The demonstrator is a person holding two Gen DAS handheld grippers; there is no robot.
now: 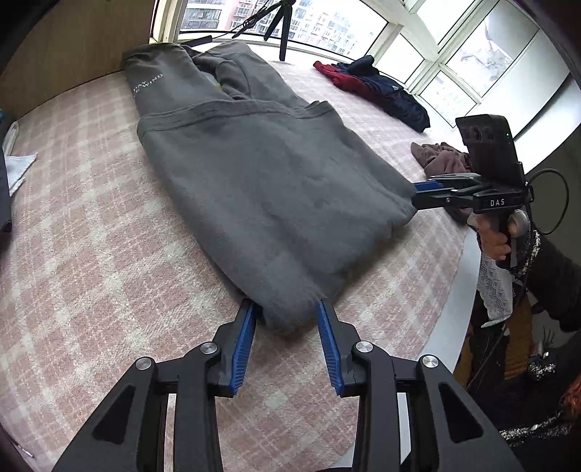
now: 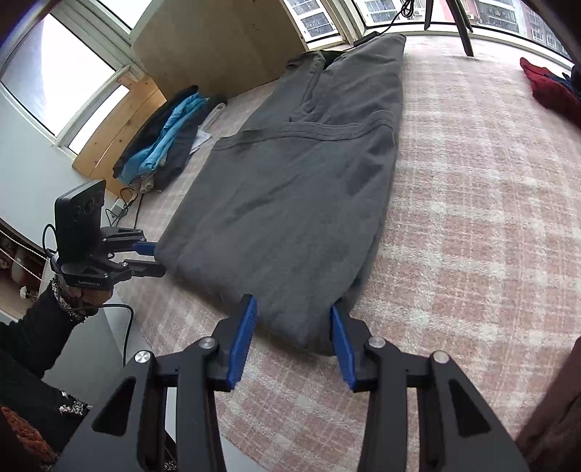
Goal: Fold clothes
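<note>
A grey garment lies lengthwise on the pink plaid bed cover, part folded, with small white lettering near its far end. My left gripper is open, its blue pads either side of the garment's near left corner. It also shows in the right wrist view. My right gripper is open around the near right corner of the grey garment. In the left wrist view it sits at that corner from the right.
Red and navy clothes lie far right, a brown garment near the right edge. A stack of blue and dark clothes lies left by a wooden panel. Tripod legs stand by the windows. The bed edge runs on the right.
</note>
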